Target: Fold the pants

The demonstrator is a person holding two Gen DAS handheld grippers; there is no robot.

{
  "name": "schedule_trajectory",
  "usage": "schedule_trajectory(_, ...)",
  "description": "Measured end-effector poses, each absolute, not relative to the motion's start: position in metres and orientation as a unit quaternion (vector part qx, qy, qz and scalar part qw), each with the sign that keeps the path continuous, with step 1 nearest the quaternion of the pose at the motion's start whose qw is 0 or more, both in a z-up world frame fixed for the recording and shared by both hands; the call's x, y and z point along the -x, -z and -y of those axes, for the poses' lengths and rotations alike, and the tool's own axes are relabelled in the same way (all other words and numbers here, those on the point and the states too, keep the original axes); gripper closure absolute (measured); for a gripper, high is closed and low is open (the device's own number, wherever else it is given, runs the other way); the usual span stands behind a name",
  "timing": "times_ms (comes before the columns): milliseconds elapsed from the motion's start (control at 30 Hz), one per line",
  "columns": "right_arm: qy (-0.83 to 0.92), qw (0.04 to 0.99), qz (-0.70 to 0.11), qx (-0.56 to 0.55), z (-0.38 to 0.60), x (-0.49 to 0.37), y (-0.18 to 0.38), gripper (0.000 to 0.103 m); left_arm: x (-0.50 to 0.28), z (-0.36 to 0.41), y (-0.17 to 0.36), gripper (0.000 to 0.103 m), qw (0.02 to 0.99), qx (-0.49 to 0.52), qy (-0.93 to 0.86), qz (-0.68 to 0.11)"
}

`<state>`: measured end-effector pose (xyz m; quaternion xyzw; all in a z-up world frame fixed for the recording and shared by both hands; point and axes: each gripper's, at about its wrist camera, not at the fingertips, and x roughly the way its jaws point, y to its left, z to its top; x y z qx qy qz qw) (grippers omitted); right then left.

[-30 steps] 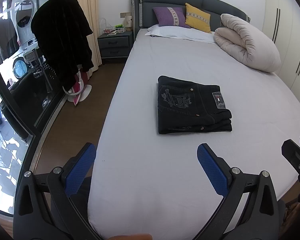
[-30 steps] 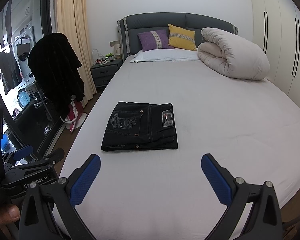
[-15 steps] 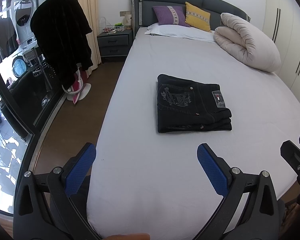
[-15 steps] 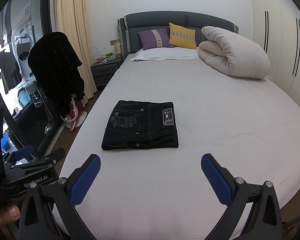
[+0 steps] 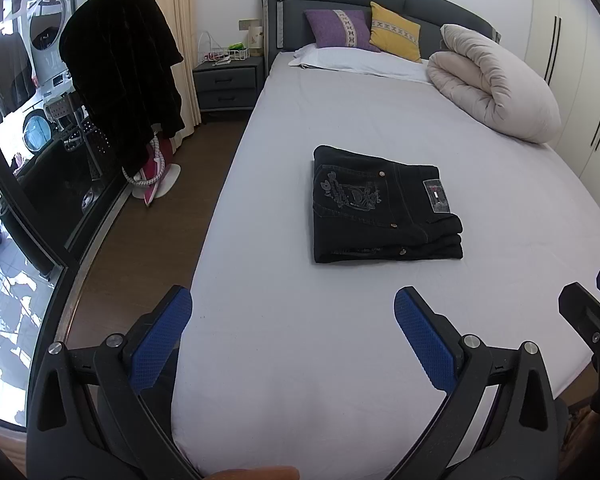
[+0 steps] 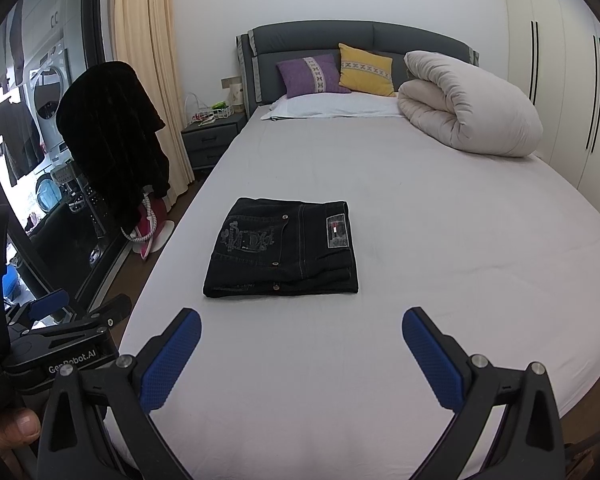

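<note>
The pants [image 5: 384, 208] are seen folded into a compact dark rectangle in the centre of both frames, laid flat on the grey sheet of the bed [image 5: 340, 340], with the embroidered back pocket and the small label turned upward. The left gripper [image 5: 292, 336] is held at the bottom of its frame with its blue fingers [image 5: 162, 342] spread wide, nothing being pinched between them, and it is kept well apart from the pants. The right gripper [image 6: 300, 354] is shown likewise at the bottom of its frame, widely spread and empty, while a rolled duvet [image 6: 472, 108] is seen at the upper right and a black coat [image 6: 112, 140] at the left.
</note>
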<state>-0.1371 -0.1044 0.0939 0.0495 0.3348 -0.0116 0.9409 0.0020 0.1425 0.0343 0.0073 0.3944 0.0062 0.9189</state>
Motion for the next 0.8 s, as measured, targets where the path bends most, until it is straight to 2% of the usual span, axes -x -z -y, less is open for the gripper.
schedule_trajectory(800, 0.008, 0.939, -0.339, -0.051, 0.107, 0.138, -0.087, 0.0, -0.003, -0.148, -0.033, 0.0, 0.915, 0.0, 0.011, -0.404)
